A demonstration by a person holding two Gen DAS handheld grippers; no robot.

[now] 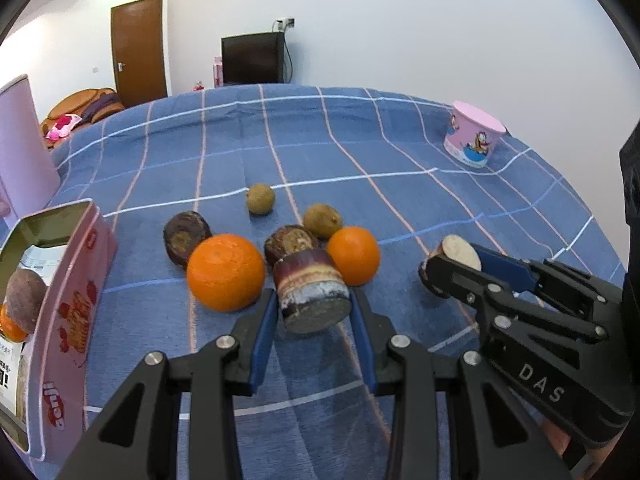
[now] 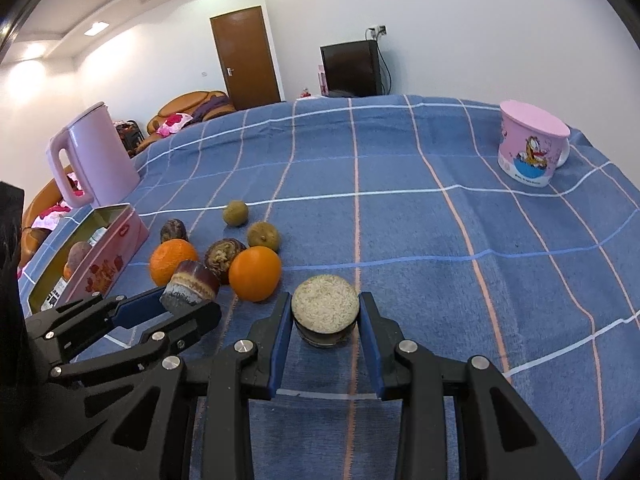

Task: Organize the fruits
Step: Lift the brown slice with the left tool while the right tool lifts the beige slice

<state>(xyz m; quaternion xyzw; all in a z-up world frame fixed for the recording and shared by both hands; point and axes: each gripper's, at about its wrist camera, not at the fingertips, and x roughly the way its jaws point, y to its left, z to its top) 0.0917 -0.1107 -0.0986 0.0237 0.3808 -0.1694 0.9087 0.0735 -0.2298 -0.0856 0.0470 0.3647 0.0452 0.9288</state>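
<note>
Both hand-held grippers were loaded: the left gripper point(image 1: 314, 308) had its blue-padded jaws closed on a short purple-brown sugarcane segment point(image 1: 311, 292) with pale banding, held just in front of the loose fruit, while the right gripper point(image 2: 325, 316) clamped a second dark-skinned cane piece with a pale fibrous cut face point(image 2: 325, 304), off to the right of the pile over the blue checked tablecloth point(image 2: 420, 240). On the cloth lay two round oranges point(image 1: 226, 273), two dark wrinkled passion fruits point(image 1: 186, 238) and two small brownish-green longan-like fruits point(image 1: 261, 199). The open pink rectangular tin point(image 1: 76, 280) stood at the left and already held an orange and a dark fruit. The cane segments looked hard and smooth-skinned, gripped across their curved sides, so either could probably twist or slide out if the squeeze eased on the way to the tin. The left gripper's path seemed to pass the nearer orange, touching or nearly touching its left finger; a nudge might send it rolling. The two grippers sat near each other and might collide.
</note>
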